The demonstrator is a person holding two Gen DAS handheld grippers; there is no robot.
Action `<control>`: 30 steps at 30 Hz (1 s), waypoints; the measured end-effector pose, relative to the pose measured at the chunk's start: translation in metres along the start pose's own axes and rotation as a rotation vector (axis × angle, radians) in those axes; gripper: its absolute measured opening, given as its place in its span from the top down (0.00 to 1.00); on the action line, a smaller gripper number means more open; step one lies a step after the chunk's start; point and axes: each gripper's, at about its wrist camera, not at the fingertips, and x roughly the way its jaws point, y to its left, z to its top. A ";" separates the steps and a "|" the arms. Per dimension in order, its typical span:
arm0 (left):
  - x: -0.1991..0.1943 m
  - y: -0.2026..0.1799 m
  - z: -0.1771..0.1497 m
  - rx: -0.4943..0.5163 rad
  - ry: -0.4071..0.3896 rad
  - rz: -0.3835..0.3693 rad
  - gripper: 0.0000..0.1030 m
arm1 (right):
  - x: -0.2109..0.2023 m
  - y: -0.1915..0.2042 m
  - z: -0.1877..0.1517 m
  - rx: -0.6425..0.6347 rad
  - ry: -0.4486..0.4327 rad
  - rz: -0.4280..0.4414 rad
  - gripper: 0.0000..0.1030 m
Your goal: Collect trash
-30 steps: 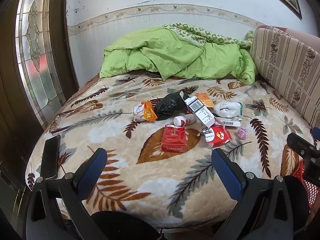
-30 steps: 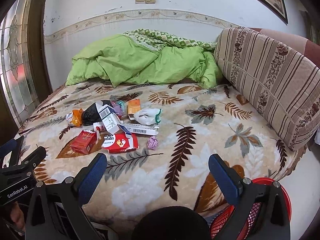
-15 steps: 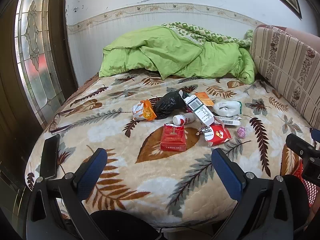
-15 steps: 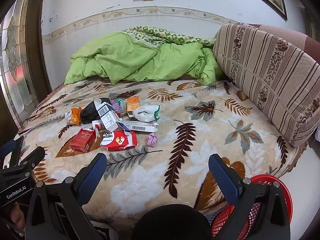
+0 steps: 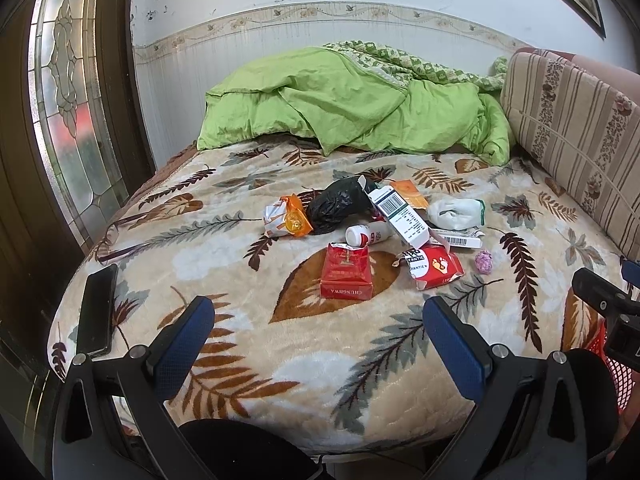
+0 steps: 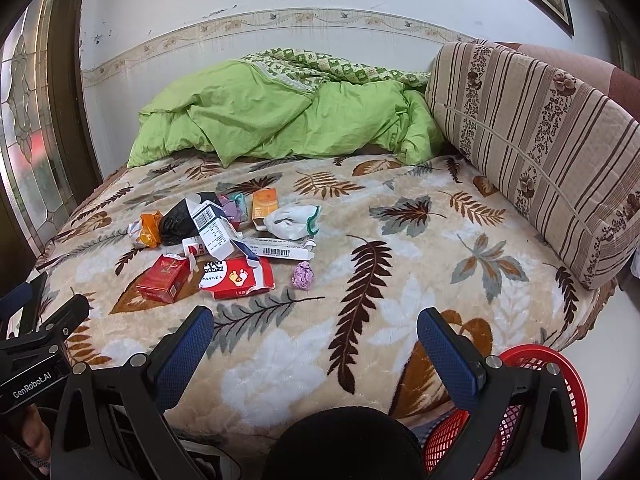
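A heap of trash lies mid-bed: a red cigarette pack (image 5: 346, 272) (image 6: 164, 278), a red-and-white packet (image 5: 434, 267) (image 6: 238, 276), a white barcode box (image 5: 400, 216) (image 6: 214, 232), a black bag (image 5: 338, 206) (image 6: 176, 220), an orange wrapper (image 5: 288, 222), a small white bottle (image 5: 366, 234), a crumpled white wrapper (image 5: 456, 214) (image 6: 292, 220) and a pink paper ball (image 5: 483, 261) (image 6: 303, 275). My left gripper (image 5: 318, 332) is open and empty, short of the cigarette pack. My right gripper (image 6: 316, 344) is open and empty over the bed's near edge.
A red mesh basket (image 6: 540, 364) stands on the floor at the bed's near right corner. A black phone (image 5: 96, 308) lies at the bed's left edge. A green quilt (image 5: 352, 104) is piled at the back. A striped cushion (image 6: 540, 132) lines the right side.
Both grippers have moved slightly closer to the bed and the trash heap. Nothing was picked up.
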 end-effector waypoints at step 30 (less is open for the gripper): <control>0.168 0.011 0.028 -0.136 0.420 -0.122 0.33 | 0.102 -0.039 0.015 0.204 0.291 0.199 0.53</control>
